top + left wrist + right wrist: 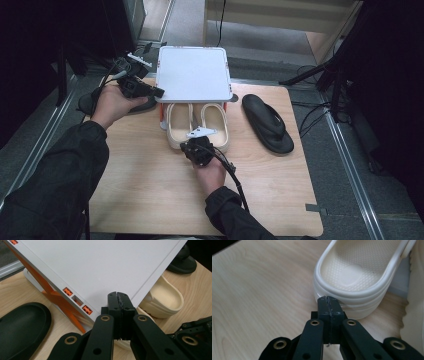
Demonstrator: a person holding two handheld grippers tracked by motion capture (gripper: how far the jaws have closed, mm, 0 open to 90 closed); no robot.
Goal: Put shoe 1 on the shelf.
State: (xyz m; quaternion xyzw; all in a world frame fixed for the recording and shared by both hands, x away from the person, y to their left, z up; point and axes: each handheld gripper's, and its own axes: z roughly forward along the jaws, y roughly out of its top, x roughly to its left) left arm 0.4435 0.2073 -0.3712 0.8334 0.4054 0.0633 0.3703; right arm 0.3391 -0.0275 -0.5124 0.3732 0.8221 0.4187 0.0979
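High view: we are looking down on a wooden table where a white rack with orange side struts is standing at the far edge, its flat white top facing us.
Cream slippers: we are seeing the pair lying side by side under the rack's top, heels sticking out toward the person.
Black slippers: one is lying on the table to the right of the rack, well apart from the cream pair; the other is lying at the rack's left, partly hidden by the left hand.
Right gripper: we are seeing it held at the heel end of the cream pair. In the right gripper view its jaws are pressed together with nothing between them, and the tips are sitting right at the ribbed heel of the left cream slipper; we cannot tell whether they are touching it or just short of it.
Left gripper: we are seeing it hanging at the rack's left front corner. In the left gripper view its jaws are likewise closed on nothing, tips just in front of the white top's edge.
Left gripper view, surroundings: we are noting the black slipper low at the left, a cream slipper under the top, and part of the right gripper at the lower right.
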